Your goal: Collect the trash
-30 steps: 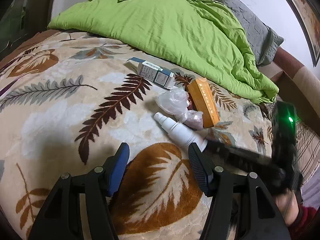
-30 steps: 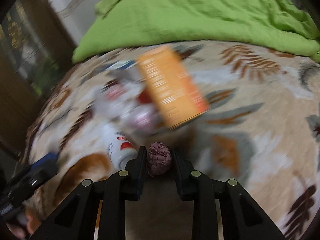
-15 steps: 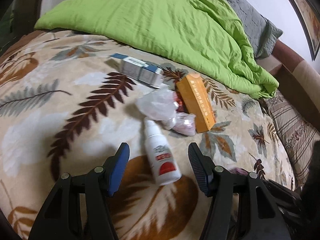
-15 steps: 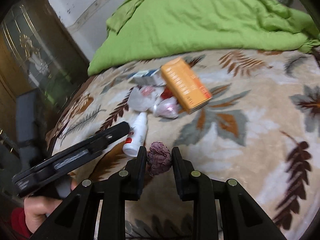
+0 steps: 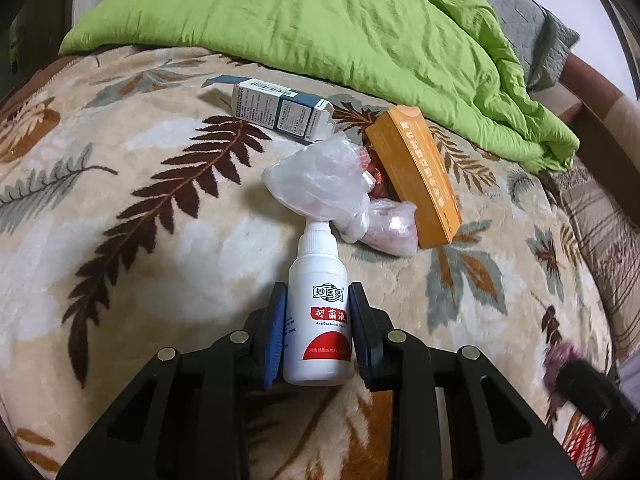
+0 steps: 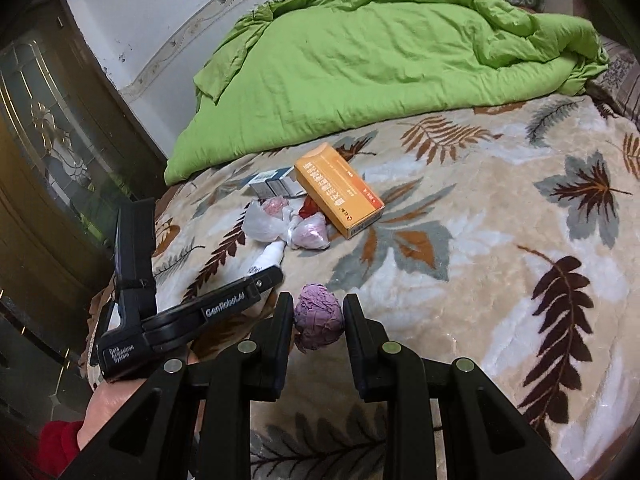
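Now smooth white plastic bottle (image 5: 320, 316), crinkled purple paper ball (image 6: 319, 322), plush blanket (image 5: 160, 248)

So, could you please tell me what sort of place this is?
Most likely a bedroom: the trash lies on a bed spread with a leaf-patterned blanket, a rumpled green duvet behind it, and a grey pillow at the far end.
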The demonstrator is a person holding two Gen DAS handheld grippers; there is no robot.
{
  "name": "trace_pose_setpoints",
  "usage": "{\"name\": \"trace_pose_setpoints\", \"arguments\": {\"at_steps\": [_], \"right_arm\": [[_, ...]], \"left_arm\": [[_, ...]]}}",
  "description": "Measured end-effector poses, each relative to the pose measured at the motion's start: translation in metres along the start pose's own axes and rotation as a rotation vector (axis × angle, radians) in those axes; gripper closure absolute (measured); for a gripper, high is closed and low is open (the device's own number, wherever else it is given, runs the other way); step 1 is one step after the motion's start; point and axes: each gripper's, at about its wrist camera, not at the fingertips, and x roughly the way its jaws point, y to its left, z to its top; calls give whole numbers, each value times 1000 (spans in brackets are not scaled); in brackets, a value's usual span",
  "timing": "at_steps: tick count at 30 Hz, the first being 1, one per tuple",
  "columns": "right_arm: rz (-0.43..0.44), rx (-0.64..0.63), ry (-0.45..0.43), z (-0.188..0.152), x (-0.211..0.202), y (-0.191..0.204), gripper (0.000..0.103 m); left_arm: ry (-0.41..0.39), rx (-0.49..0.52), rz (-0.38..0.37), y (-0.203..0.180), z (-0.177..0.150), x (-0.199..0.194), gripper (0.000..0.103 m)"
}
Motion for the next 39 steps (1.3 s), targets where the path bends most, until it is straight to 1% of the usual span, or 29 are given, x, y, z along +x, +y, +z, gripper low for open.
{"name": "trace_pose_setpoints", "arguments": {"at_steps": [4, 7, 10, 13, 14, 17, 20, 24, 31, 39], "right_arm": [[-48, -18, -54, -2, -13, 4, 75], [-77, -46, -97, -6, -24, 13, 75], [-88, -87, -133, -12, -33, 24, 75], [-94, -130, -166, -17, -42, 34, 75], [-92, -148, -176, -19, -45, 39, 75], [-86, -185, -193, -26, -50, 48, 75], [-85, -206, -199, -29, -51, 53, 75], [-89, -178, -178, -27, -45, 46, 75], [-80, -97, -149, -23, -41, 29, 75], [-80, -105, -143, -23, -39, 32, 75]], "left_arm": [[-37, 44, 18, -3, -11, -18, 74], [-111, 82, 27, -6, -18, -45, 74], [-181, 108, 35, -10, -27, -72, 74], [-221, 116, 25, -14, -38, -97, 74], [-244, 126, 32, -16, -44, -108, 74], [-299, 167, 78, -21, -58, -125, 74], [-344, 205, 129, -25, -64, -131, 74], [-340, 203, 162, -24, -64, -126, 74], [-322, 199, 177, -21, -64, -118, 74], [-325, 209, 183, -20, -64, -115, 74]]}}
